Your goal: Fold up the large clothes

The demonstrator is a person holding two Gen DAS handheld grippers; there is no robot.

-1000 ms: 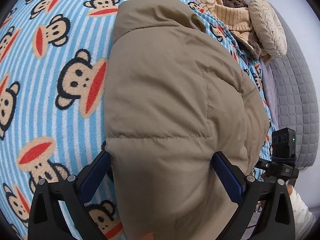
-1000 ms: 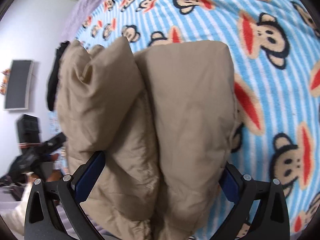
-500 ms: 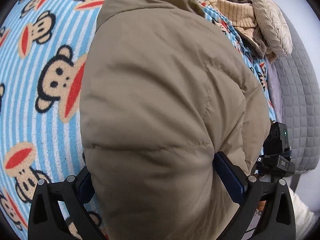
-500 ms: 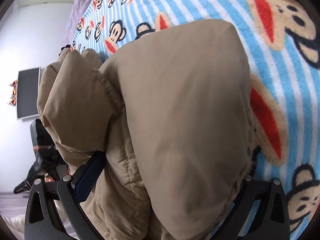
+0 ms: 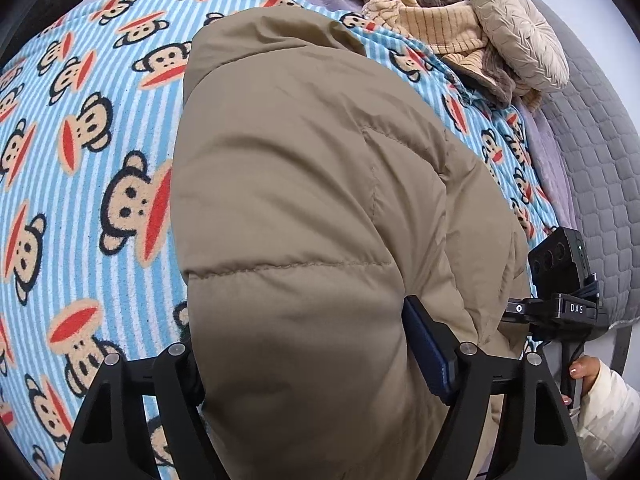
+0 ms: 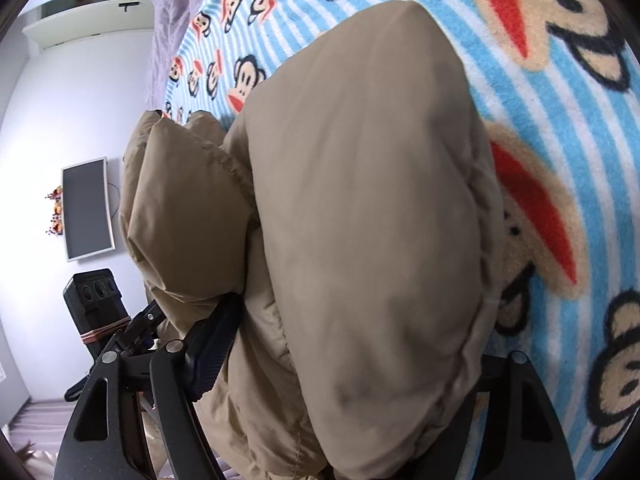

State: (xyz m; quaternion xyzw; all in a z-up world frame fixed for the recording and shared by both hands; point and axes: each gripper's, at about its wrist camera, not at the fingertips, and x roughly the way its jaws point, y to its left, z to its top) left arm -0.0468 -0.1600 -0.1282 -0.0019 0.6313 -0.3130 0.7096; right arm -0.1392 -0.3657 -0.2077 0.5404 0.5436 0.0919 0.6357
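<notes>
Both the left gripper (image 5: 304,364) and right gripper (image 6: 340,356) have just closed onto the puffy tan quilted jacket (image 5: 304,200) on the striped monkey-print blanket (image 5: 80,184). Only the left view shows the far cream round cushion (image 5: 520,36); outer fingers are hidden.

Left gripper (image 5: 308,364): black angular frame, silver screw heads at the pivots, dark blue ribbed pads lining the fingers (image 5: 426,354).

Right gripper (image 6: 348,352): same black frame, silver screws, blue pad. Its housing, seen beyond the left fingers, is a black box lettered "DAS" with a green light and black cables.

Person: cream sleeve (image 5: 610,420), pale polished nails.
</notes>
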